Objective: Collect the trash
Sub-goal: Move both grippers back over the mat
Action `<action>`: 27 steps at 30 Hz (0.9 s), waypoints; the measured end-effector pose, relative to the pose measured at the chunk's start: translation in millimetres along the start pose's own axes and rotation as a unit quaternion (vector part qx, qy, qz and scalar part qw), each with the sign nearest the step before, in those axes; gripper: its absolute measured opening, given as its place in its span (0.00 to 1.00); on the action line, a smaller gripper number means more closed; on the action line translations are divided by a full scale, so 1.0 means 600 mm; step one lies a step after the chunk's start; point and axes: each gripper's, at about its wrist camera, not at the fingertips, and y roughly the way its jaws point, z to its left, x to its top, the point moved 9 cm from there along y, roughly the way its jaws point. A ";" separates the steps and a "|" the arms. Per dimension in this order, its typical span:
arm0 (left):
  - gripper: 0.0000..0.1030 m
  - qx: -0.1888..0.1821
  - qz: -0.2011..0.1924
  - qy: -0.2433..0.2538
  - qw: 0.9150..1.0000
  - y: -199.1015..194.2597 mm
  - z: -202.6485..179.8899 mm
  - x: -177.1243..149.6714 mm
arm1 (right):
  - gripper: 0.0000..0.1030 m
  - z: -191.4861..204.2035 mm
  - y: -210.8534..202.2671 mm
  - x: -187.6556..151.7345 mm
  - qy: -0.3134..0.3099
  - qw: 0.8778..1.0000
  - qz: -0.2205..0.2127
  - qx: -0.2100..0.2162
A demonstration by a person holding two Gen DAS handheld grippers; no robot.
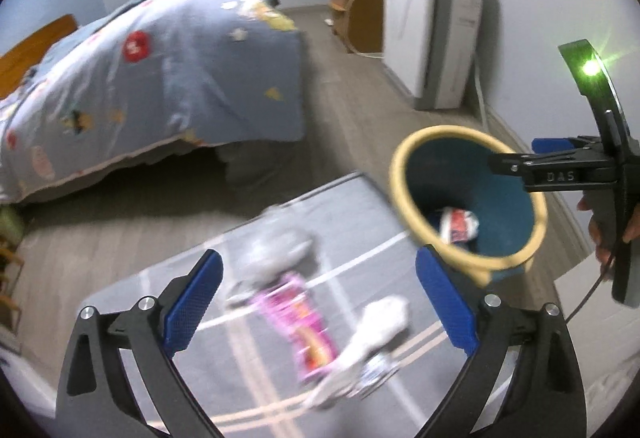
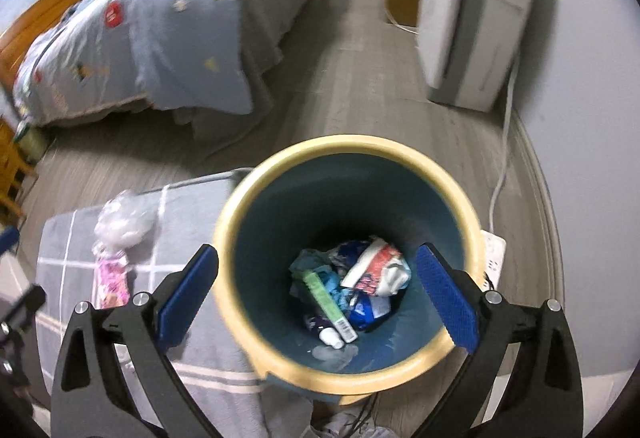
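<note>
Both your grippers stand wide apart and hold nothing. Your right gripper (image 2: pixel 316 302) hangs directly over the yellow-rimmed bin (image 2: pixel 256 198), which already holds crumpled wrappers. The remaining trash lies on the grey mat (image 1: pixel 192 270) just left of the bin: a pink wrapper (image 1: pixel 308 326), its long axis running away from you, with a white scrap (image 1: pixel 376 322) beside it. Your left gripper (image 1: pixel 316 302) hovers over the pink wrapper and is clearly the nearer.
</note>
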 end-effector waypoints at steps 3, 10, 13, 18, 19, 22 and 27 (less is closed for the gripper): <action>0.93 0.016 0.004 -0.010 1.000 -0.022 0.040 -0.018 | 0.94 0.043 -0.005 0.000 -0.034 0.999 -0.003 0.011; 0.94 0.053 0.005 -0.042 0.998 -0.052 0.124 -0.071 | 0.94 0.137 0.001 -0.008 -0.084 0.995 0.014 0.042; 0.94 0.062 0.014 -0.051 0.997 -0.042 0.147 -0.097 | 0.94 0.166 0.008 -0.020 -0.114 0.992 0.026 0.042; 0.94 0.067 0.027 -0.050 0.996 -0.026 0.167 -0.119 | 0.94 0.202 0.028 -0.049 -0.129 0.988 0.061 0.060; 0.94 0.068 0.030 -0.052 0.996 -0.023 0.171 -0.123 | 0.94 0.206 0.030 -0.053 -0.132 0.987 0.066 0.060; 0.94 0.059 0.034 -0.057 0.996 -0.018 0.176 -0.128 | 0.94 0.221 0.038 -0.065 -0.141 0.985 0.078 0.063; 0.94 0.063 0.037 -0.052 0.996 -0.017 0.181 -0.130 | 0.94 0.235 0.051 -0.093 -0.136 0.983 0.100 0.069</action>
